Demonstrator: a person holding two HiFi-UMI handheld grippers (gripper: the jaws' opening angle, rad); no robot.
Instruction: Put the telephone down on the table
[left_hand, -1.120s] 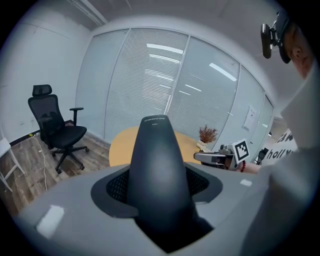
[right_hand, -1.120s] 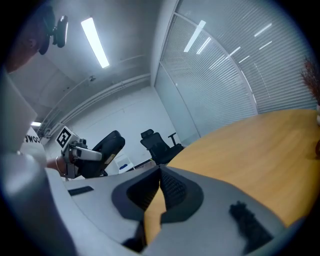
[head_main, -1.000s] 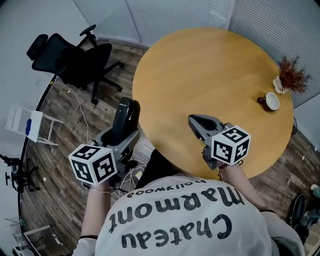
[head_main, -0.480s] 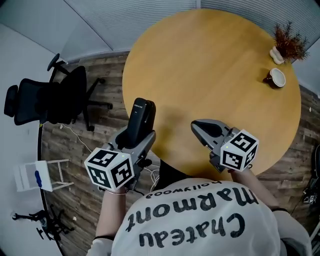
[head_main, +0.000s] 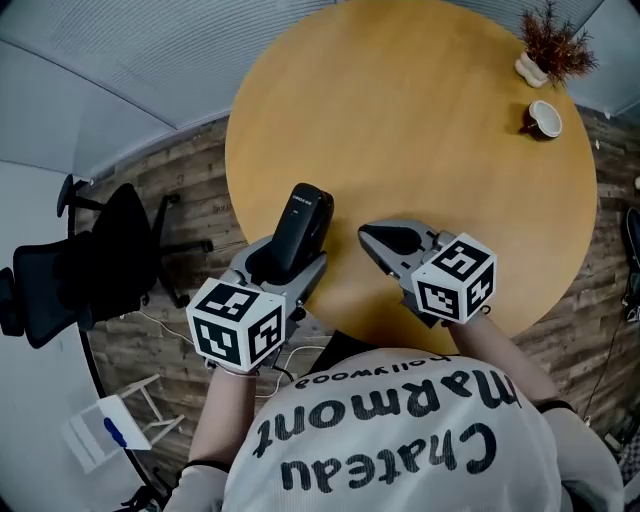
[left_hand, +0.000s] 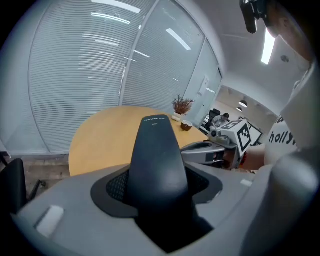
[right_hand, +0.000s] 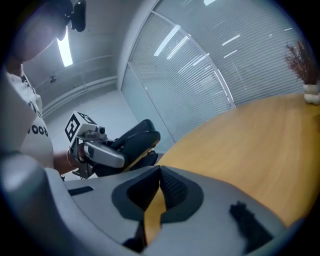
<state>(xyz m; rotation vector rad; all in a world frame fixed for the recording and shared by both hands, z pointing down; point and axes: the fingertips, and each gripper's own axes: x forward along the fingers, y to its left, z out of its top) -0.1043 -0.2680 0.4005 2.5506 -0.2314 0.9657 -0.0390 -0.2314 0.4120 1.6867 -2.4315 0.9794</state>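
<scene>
Held in left gripper (head_main: 287, 262): black telephone (head_main: 303, 222), fingers (left_hand: 65, 200) pressed on lower half, upper end poking out ahead. Poised over near left edge of round wooden worktop (head_main: 420, 130); contact with wood not clear. Just beside, to right: right gripper (head_main: 378, 238), fingers together at tips, nothing between, over worktop's near edge. Far across worktop: small cup (head_main: 545, 118) and dried plant (head_main: 548, 42), close together. On floor at left: black office chair (head_main: 85, 275).
</scene>
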